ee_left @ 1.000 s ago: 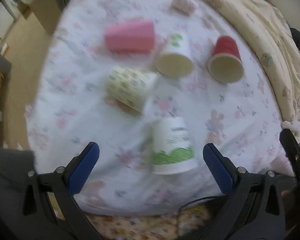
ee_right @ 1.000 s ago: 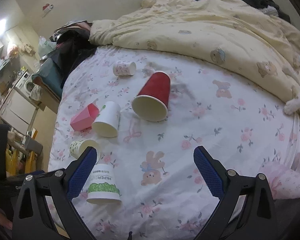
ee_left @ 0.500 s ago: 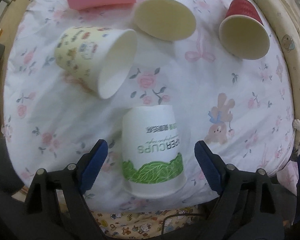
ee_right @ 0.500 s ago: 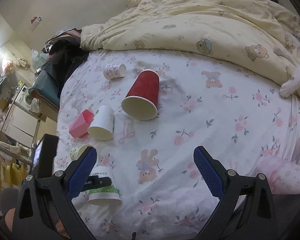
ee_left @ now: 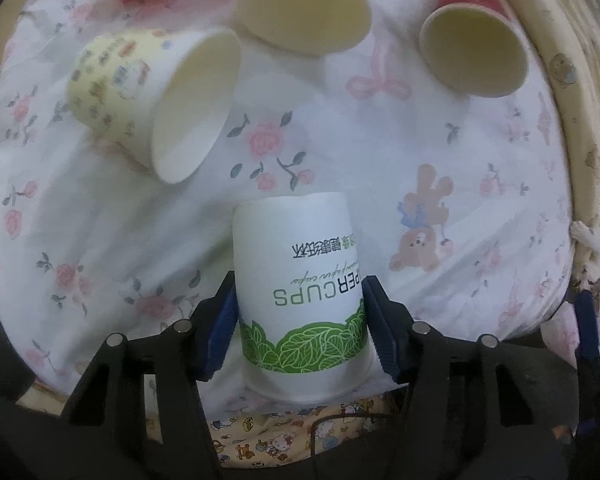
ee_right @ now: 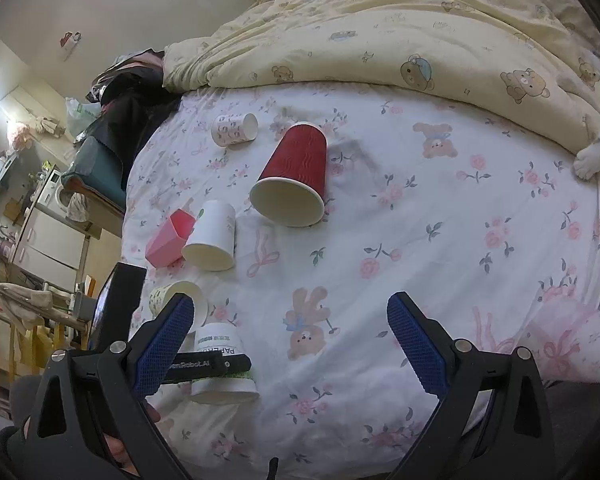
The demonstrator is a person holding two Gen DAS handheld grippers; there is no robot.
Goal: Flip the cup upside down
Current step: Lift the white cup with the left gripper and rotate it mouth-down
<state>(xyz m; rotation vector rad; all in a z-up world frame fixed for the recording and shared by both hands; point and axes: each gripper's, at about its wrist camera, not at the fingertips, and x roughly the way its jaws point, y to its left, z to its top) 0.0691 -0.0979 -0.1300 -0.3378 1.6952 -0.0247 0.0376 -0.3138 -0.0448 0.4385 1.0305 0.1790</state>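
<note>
Grasping is in hand: the white leaf-printed cup, standing rim-down near the bed's front edge, is clamped by the left tool. The right tool is held wide, empty. Lifting and a half-turn are called for next.

The white cup reads "PERCUPS" upside down; the left gripper reads "enRobot.AI".

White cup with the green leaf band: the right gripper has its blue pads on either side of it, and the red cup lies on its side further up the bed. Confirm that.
Wrong gripper. The left wrist view shows the left gripper with its pads on either side of the white cup; the right gripper hangs open over bare sheet. The red cup does lie on its side further up the bed.
</note>
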